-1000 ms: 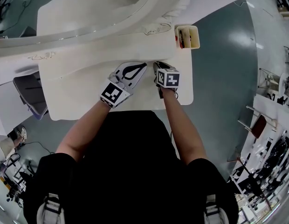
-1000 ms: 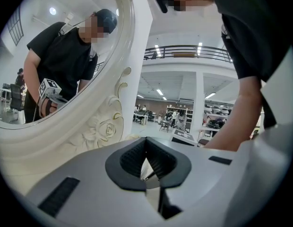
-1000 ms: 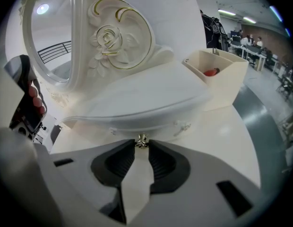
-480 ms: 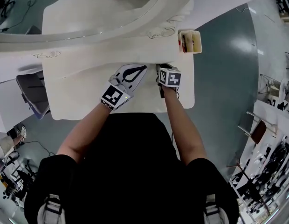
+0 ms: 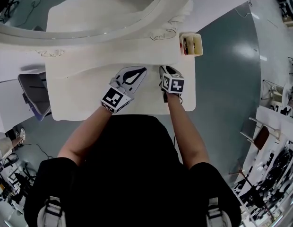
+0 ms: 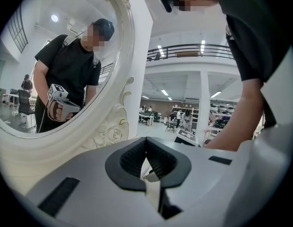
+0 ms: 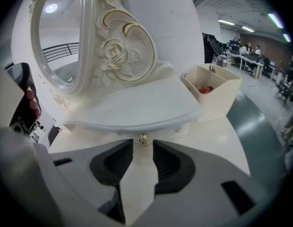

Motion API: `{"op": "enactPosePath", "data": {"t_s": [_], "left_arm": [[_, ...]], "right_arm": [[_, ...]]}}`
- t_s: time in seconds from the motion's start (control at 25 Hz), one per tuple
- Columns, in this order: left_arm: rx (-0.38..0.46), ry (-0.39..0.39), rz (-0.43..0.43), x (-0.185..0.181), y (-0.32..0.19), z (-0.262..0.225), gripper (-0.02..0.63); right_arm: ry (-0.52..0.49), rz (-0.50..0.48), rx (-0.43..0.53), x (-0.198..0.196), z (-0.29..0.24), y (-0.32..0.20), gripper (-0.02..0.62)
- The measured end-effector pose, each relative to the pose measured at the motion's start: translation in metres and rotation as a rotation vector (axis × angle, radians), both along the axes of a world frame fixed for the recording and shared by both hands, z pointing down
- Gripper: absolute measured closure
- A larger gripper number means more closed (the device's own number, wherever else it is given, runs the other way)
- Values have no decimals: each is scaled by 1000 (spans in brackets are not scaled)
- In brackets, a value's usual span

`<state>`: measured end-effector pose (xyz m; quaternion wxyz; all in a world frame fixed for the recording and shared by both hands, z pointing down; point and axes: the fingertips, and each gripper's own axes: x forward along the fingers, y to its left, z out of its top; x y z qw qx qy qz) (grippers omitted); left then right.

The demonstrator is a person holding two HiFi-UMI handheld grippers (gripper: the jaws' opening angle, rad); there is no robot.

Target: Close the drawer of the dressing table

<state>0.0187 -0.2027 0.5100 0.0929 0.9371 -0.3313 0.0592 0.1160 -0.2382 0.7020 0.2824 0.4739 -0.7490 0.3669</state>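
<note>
Right claw (image 7: 142, 149) has just been opening, drawer knob (image 7: 143, 139) between jaws

shirt (image 5: 132, 174): black, short-sleeved | left tongs (image 5: 139, 70), right tongs (image 5: 162, 69): grey, marker cubes (image 5: 113, 98)

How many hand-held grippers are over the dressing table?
2. The left hand-held gripper is over the middle of the dressing table; the right hand-held gripper is beside it, toward the organizer box. Reflections in the mirror are excluded.

White dressing table (image 5: 75, 96), cream organiser box (image 5: 191, 43) atop
</note>
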Motion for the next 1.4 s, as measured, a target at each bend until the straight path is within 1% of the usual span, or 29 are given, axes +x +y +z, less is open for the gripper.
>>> {"op": "enactPosePath", "data": {"t_s": [0.16,0.24,0.32,0.56,0.68,0.8,1.0,1.08,1.2,1.32,1.4], "left_arm": [[4,-17,-7,1,10,-5,612],[9,-19,-12,3,13,-11,612],[13,-18,-16,4,20,-16,612],[44,-12,-27,10,40,-42,612],[48,-23,-32,13,50,-53,612],[56,-17,-34,17,61,-67,612],[87,-2,-26,19,77,-91,612],[105,1,-21,21,83,-101,612],[110,26,-36,21,90,-116,612],[123,38,-42,23,96,-129,612],[139,39,-42,24,99,-139,612]], "right_arm": [[-52,12,20,5,-19,20,479],[-94,22,53,7,-38,28,479],[-130,9,104,9,-61,37,479],[-211,-97,265,5,-134,63,479],[-222,-134,338,4,-168,75,479],[-225,-177,409,2,-200,85,479],[-277,-251,541,-5,-252,100,483],[-293,-271,593,-6,-272,106,500],[-313,-315,675,-10,-299,117,506],[-313,-364,757,-14,-324,129,521],[-314,-381,793,-15,-337,136,543]]}}
